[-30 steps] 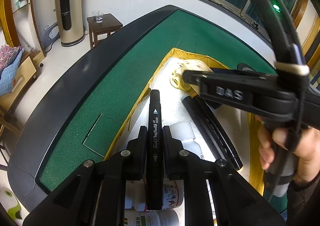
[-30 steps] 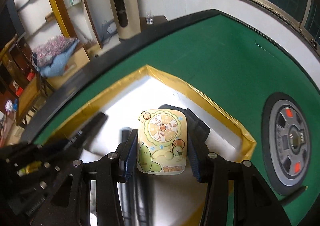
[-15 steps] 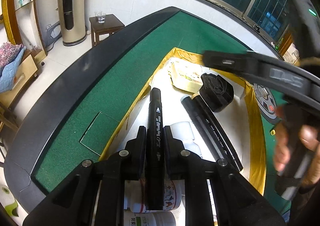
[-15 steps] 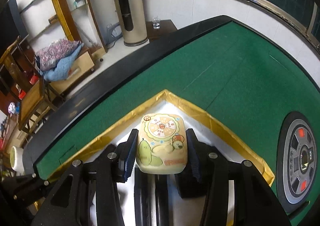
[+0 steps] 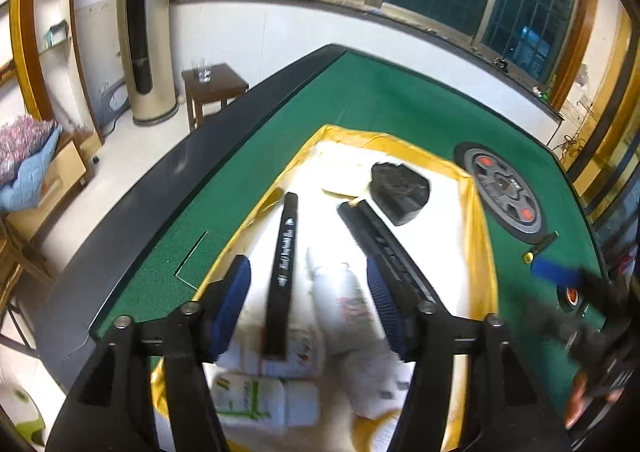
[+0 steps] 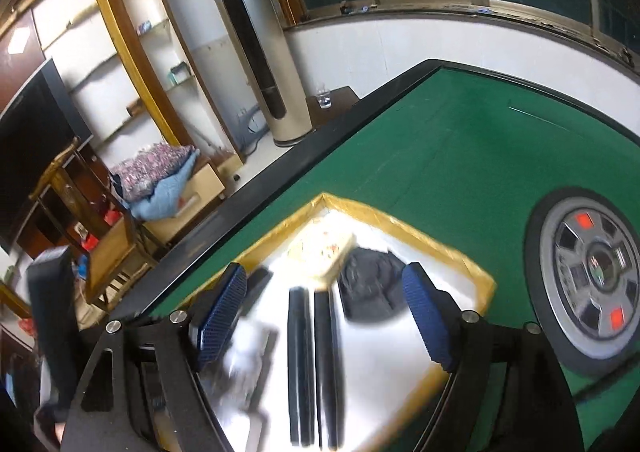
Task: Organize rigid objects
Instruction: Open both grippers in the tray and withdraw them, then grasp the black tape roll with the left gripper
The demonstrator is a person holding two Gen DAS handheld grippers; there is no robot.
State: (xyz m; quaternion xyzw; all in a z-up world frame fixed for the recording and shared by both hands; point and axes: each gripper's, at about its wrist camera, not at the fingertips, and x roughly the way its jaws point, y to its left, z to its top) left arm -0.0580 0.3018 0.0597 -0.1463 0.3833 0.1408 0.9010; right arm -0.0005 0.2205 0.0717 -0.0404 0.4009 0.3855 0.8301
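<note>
Both grippers are hanging open w/ nothing btwn the pads: the left gripper is spread wide over the black marker, which is lying free in the yellow-rimmed tray across the white bottles, and the right gripper is likewise gaping above the 2 long black bars. The cartoon-print box is sitting at the tray's far corner, touching or just beside the black pouch; blur is making the exact contact hard to call. The tray is resting on the green desk, near the round grey dial. Judging by this, the step in hand is picking the next item to line up, prob. a bottle or a bar. To do it well: be slowing down first, since both views are smearing; be choosing 1 item per gripper & approaching along its long axis so the pads are closing on the flat sides, not the ends. The marker is riding on rounded bottles, so it's likely rolling if nudged; be coming in from above, not sweeping sideways. Be keeping the 2 grippers well apart over the tray so they're not clashing.
</note>
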